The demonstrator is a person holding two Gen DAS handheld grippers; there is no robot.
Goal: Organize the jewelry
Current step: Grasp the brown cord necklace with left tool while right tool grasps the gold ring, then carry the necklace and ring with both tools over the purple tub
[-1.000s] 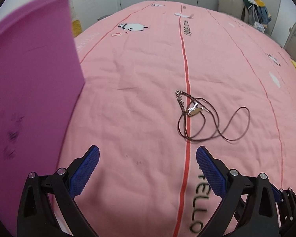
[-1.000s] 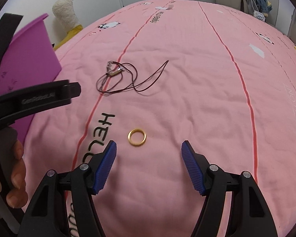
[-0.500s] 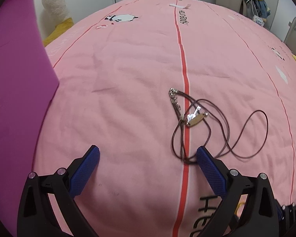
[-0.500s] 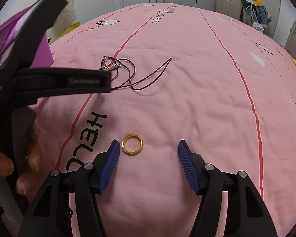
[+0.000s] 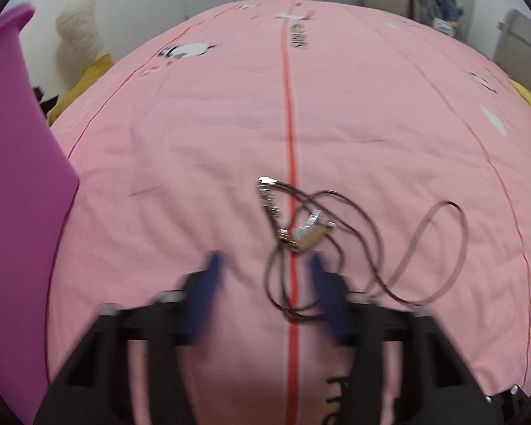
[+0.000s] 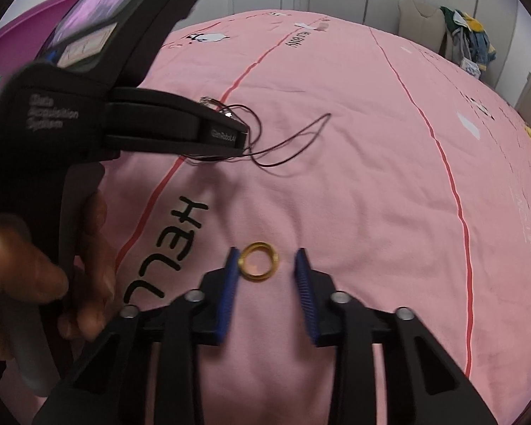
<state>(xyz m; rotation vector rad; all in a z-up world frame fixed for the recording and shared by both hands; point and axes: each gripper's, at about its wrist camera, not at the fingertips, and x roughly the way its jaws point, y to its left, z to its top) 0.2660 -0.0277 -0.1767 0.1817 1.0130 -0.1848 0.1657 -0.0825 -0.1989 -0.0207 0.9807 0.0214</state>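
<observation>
A dark cord necklace with a metal pendant lies on the pink bedspread. My left gripper hovers low over its near loops, blurred, its jaws closing with cord strands between the fingers and a clear gap still showing. A gold ring lies flat between the blue fingers of my right gripper, whose jaws are closing too. The left pad touches the ring's edge and the right pad stands apart. In the right wrist view the left gripper's black body covers part of the necklace.
A purple box stands at the left edge of the bed. A hand holds the left tool's handle. A white plush toy and a chair with clothes stand beyond the bed. The word HELLO is printed near the ring.
Both pairs of jaws have narrowed. The left gripper has come forward and down onto the necklace's loops. The right gripper has sunk so the ring now lies between its fingers.
</observation>
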